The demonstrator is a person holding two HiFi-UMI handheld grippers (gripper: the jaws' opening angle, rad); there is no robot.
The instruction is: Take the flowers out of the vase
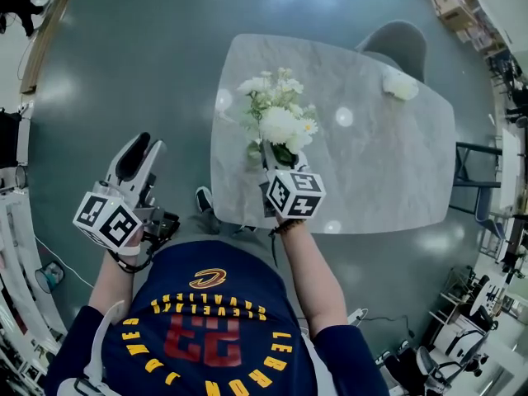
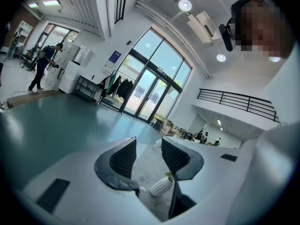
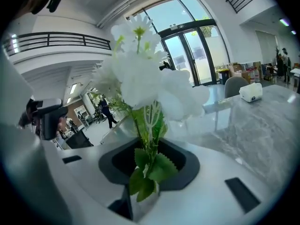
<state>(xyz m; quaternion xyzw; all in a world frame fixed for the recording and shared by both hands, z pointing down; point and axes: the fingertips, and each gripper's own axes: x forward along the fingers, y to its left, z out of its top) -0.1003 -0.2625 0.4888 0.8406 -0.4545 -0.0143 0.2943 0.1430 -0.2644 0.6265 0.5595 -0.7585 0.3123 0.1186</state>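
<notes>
- Navy short-sleeved jersey [image 1: 219, 337] with yellow lettering and red numerals.
- Left gripper [image 1: 140, 159]: white shell, dark ribbed pads [image 2: 123, 159], black-and-white marker cube [image 1: 107, 221].
- Right gripper [image 1: 279, 162]: same white shell; beaded bracelet [image 1: 287, 226] at the wrist.

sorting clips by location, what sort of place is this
Probably a big open lab or workshop hall: tall glass doors, a railed mezzanine, and equipment crowded along the floor's edge.
</notes>
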